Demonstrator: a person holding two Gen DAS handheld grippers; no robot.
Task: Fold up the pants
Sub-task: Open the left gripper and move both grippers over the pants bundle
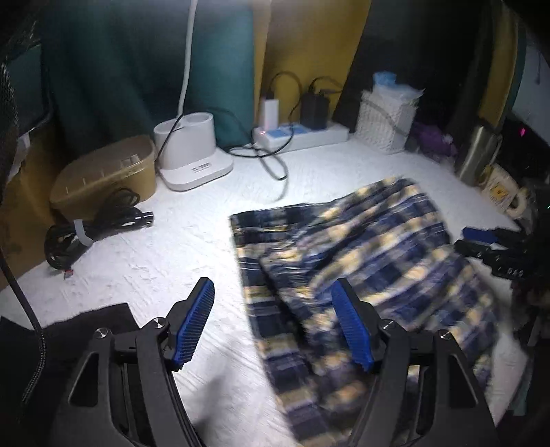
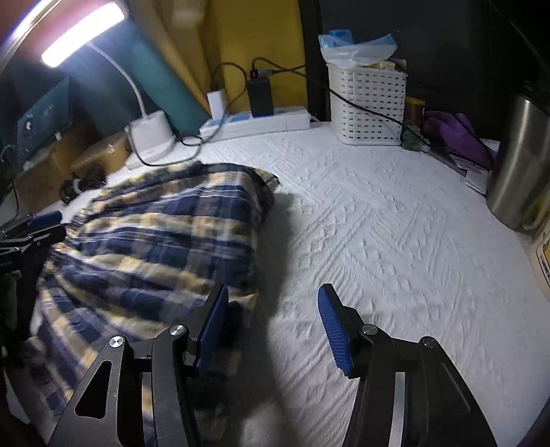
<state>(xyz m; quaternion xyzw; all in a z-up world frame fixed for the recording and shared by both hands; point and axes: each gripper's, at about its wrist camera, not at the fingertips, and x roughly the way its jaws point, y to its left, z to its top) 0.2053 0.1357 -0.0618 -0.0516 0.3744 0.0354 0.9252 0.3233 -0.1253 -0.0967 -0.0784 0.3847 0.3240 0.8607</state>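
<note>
Your left gripper (image 1: 273, 321) stands wide with nothing between its ribbed blue pads; its right finger hangs over the near edge of the pants (image 1: 361, 261), its left over bare cover. Your right gripper (image 2: 273, 330) is also parted and empty, and the pants (image 2: 161, 240) lie just to its left, reaching under its left finger. The pants are soft navy-and-cream plaid flannel, already doubled into a thick rumpled slab on the white quilted cover (image 2: 395, 240), which is embossed with diamond ridges.

Beyond the left gripper lie a coiled black cable (image 1: 89, 230), a tan lidded tub (image 1: 106, 175) and a white lamp base (image 1: 192, 154). Farther back, a power strip (image 1: 302, 135) with chargers lines the wall beside a white lattice basket (image 2: 367, 103).

Only the right view shows the lit lamp head (image 2: 82, 32) and the tall steel flask (image 2: 519, 161) in full. Each view catches the other gripper at the pants' far side.
</note>
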